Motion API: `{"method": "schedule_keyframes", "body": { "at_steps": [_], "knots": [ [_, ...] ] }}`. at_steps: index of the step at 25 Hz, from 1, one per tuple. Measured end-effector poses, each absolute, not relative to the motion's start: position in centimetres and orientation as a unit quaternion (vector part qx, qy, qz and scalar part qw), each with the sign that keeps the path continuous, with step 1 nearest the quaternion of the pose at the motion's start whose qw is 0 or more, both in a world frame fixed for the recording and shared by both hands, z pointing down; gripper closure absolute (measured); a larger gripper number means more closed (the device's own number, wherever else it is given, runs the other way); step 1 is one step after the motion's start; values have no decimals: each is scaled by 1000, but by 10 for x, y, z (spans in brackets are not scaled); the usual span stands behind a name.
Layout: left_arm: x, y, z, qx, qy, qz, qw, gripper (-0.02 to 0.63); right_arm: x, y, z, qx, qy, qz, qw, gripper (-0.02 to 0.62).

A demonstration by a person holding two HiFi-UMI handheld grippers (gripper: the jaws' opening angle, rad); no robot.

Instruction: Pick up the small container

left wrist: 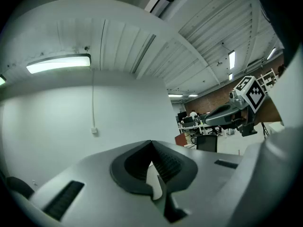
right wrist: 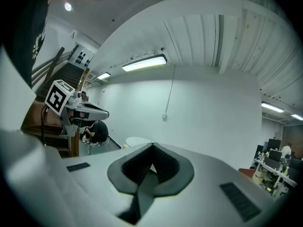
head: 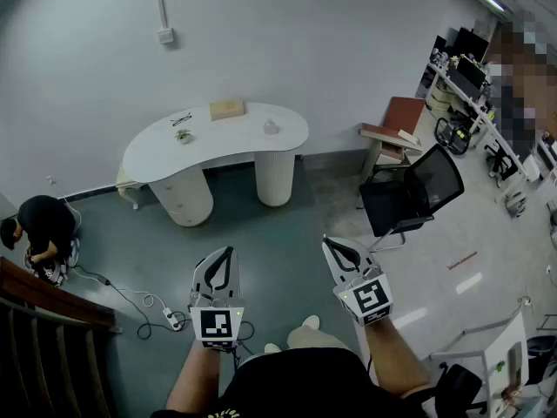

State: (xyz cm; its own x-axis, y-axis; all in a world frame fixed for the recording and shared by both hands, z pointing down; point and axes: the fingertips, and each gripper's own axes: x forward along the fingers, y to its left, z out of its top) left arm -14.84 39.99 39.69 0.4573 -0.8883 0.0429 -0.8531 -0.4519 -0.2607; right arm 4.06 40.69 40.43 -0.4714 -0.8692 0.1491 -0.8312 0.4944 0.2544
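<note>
As only the head view shows, the small container tops the table.

No words, numbers or brands can be read; the pale print on the person's black shirt is too blurred.

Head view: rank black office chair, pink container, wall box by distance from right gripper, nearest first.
1. black office chair, on the floor right of the right gripper.
2. pink container, ahead on the white table, at its right end.
3. wall box, on the far wall, upper left.
</note>
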Motion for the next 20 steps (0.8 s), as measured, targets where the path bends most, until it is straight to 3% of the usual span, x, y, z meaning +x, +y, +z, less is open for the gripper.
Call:
{"method": "schedule_keyframes", "body": {
  "at_steps": [14,15,18,20],
  "knots": [
    [-153,367,407,-848,514,-90,97,601,41,372,428,491,-863,-31,114,562],
    [-152,362,408,-847,515,-87,97,601,42,367,428,489,-865,-32,109,550],
    [-151,343,410,-845,520,-82,95,601,43,346,428,479,-873,-24,92,368],
    [-151,325,412,-843,523,-85,92,601,43,327,428,476,-875,-24,85,333]
  ]
}}
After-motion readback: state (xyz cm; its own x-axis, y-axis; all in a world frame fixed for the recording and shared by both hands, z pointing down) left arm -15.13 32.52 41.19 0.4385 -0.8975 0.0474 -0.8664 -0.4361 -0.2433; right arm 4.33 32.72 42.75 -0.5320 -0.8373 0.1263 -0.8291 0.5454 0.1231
